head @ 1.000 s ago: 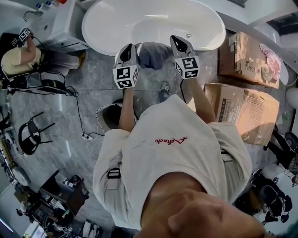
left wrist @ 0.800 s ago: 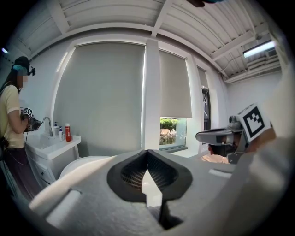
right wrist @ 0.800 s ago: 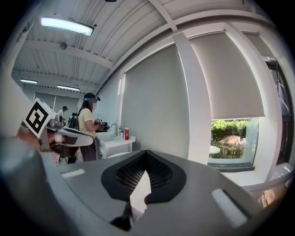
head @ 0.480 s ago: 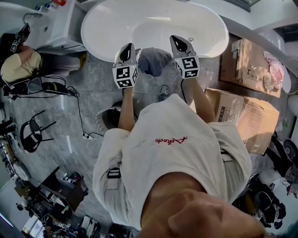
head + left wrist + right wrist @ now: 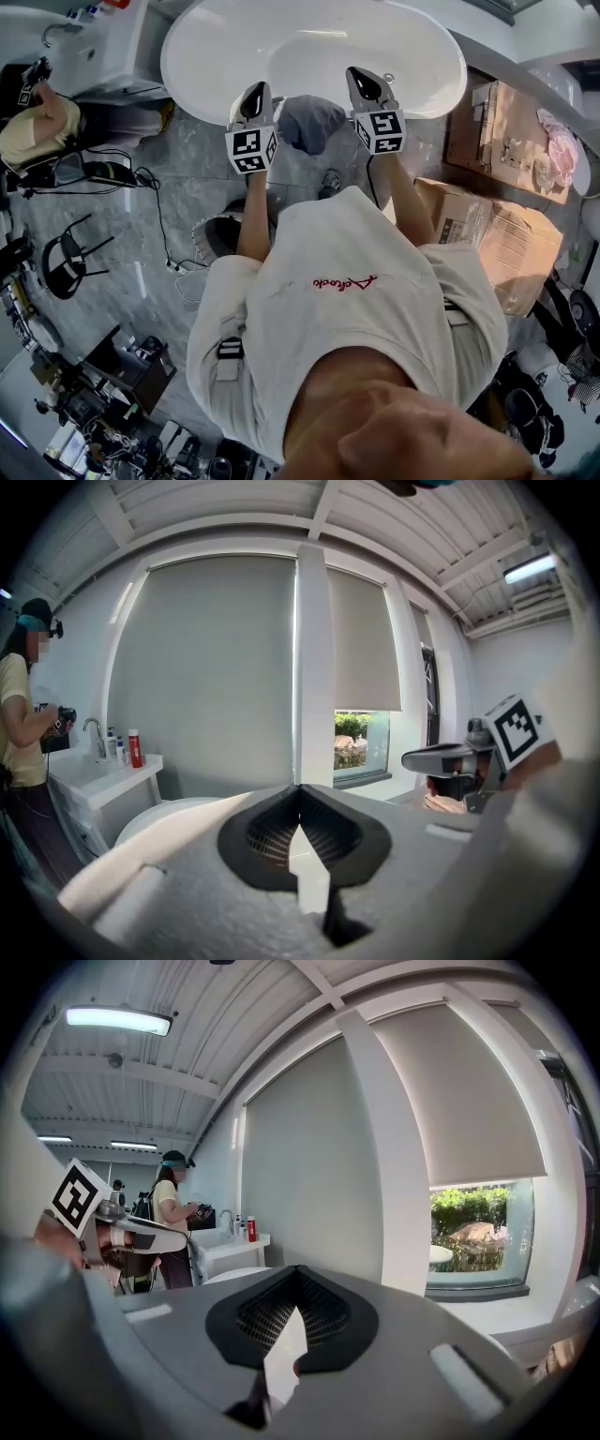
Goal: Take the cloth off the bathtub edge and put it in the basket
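The fingers [image 5: 265, 834] of the left gripper [image 5: 300, 795] were pressed together, their ribbed pads meeting in a closed seam with nothing between them. The right gripper [image 5: 298, 1275] was the same: its fingers were together and pinched nothing. Each gripper view looked out nearly level at the blinds and window across the room, and neither one showed the cloth. That fits two tools held out ahead of the body rather than tipped down onto a target.

In the head view the two grippers pointed at the tub [image 5: 309, 42] side by side, with the cloth [image 5: 309, 122] between them but apart from both. It lay nearer the right gripper than the left. The grey cloth hung folded over the tub's near rim, and the rim was probably what held it there, since part lay on the edge and part drooped down the outside. No finger touched it, so the pickup had not begun. As I judge it, this was an approach with the tools at rest, and one gripper would have to spread its fingers before it could take a fold.

What looked like the basket [image 5: 214, 234] stood on the grey floor [image 5: 178, 187] by the person's left leg, half hidden under the left forearm. It was well short of the tub, close enough for an easy drop once the cloth was lifted. The boxes [image 5: 487, 234] to the right stood clear of that path.
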A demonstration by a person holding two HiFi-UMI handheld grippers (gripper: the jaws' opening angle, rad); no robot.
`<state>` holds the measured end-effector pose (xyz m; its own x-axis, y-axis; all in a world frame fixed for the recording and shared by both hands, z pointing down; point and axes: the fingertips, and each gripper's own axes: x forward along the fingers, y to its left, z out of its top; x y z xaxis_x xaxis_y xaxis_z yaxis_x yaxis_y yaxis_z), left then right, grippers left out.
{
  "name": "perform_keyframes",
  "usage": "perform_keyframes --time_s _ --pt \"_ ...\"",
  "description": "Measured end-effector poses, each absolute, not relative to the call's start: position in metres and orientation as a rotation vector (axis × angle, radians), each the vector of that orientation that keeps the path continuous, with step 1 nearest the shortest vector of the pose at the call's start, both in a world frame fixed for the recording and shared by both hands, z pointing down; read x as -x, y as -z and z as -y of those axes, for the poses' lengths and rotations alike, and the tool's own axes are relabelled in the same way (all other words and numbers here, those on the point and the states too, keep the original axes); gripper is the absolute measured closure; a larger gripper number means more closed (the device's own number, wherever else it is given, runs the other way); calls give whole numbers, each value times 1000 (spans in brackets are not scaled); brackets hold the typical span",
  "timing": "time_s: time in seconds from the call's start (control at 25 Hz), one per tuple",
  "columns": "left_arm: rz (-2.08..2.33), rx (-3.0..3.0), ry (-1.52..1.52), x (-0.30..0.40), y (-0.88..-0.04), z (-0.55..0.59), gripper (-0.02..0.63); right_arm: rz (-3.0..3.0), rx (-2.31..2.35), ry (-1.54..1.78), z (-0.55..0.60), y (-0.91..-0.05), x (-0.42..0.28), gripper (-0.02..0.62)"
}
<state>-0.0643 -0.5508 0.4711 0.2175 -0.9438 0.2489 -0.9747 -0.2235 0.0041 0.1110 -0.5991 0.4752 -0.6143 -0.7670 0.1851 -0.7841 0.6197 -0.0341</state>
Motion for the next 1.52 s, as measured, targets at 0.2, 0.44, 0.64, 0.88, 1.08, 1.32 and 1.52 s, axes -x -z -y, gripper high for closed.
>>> perform_keyframes --time_s 0.2,0.44,0.64,0.88,1.08,1.32,1.52 --pt "1855 -2300 -306 71 -475 555 603 2678 -1281 -217 602 -489 -106 590" --pt "1833 -2281 -342 77 -490 555 603 2667 -1249 -254 601 -501 -97 590" --pt "1805 -2245 -372 92 -516 555 603 2632 -1221 -294 599 -525 -86 590" --pt "1739 -2216 -397 116 -553 563 603 2576 -1208 -336 603 -557 -63 590" --pt "1686 -2195 -410 126 -586 570 603 2516 -1214 -385 612 -591 -56 591" --pt "1614 -2158 -451 132 -627 568 603 2458 -1191 -433 611 -629 -48 589" --pt "1572 -2137 -485 128 -663 565 603 2403 -1159 -498 605 -670 -48 589"
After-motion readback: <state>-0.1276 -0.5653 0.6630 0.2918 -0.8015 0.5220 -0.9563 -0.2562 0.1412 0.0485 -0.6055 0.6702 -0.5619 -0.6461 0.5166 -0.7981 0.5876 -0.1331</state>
